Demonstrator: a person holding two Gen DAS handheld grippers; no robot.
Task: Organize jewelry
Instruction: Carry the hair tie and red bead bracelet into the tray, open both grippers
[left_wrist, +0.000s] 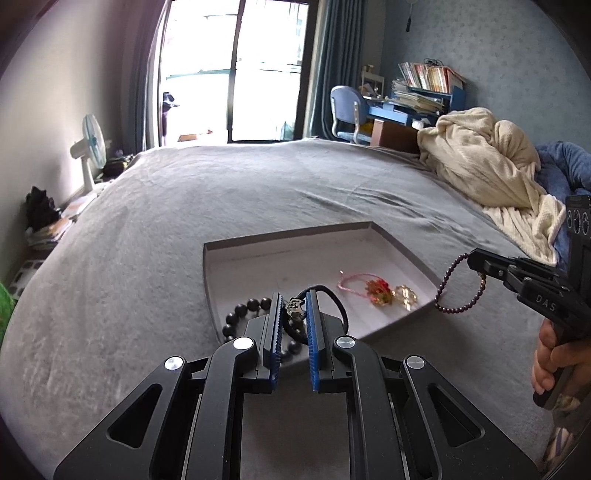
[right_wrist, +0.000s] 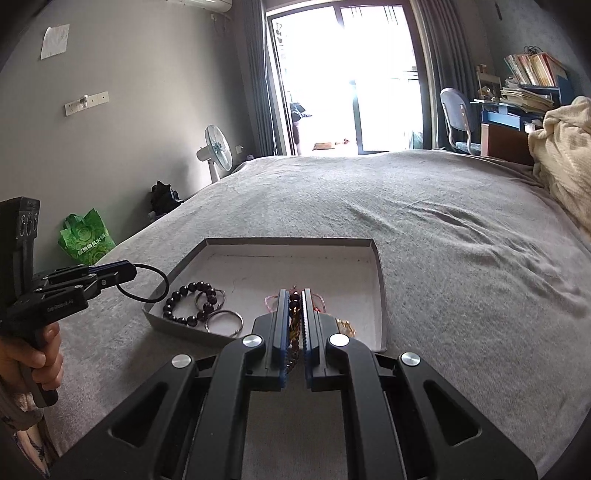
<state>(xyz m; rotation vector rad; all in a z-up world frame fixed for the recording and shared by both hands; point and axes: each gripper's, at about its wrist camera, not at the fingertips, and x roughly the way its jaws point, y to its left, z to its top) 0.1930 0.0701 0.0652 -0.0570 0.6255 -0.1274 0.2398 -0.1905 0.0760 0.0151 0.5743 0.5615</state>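
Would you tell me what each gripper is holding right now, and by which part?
The left gripper pinches a black cord bracelet at its metal charm; the right gripper grips a purple bead bracelet at one point of its strand.

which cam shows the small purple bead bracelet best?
Left wrist. There the purple bead bracelet hangs in full from the right gripper, over the tray's right edge. In the right wrist view only a few beads show between its own nearly closed fingers.
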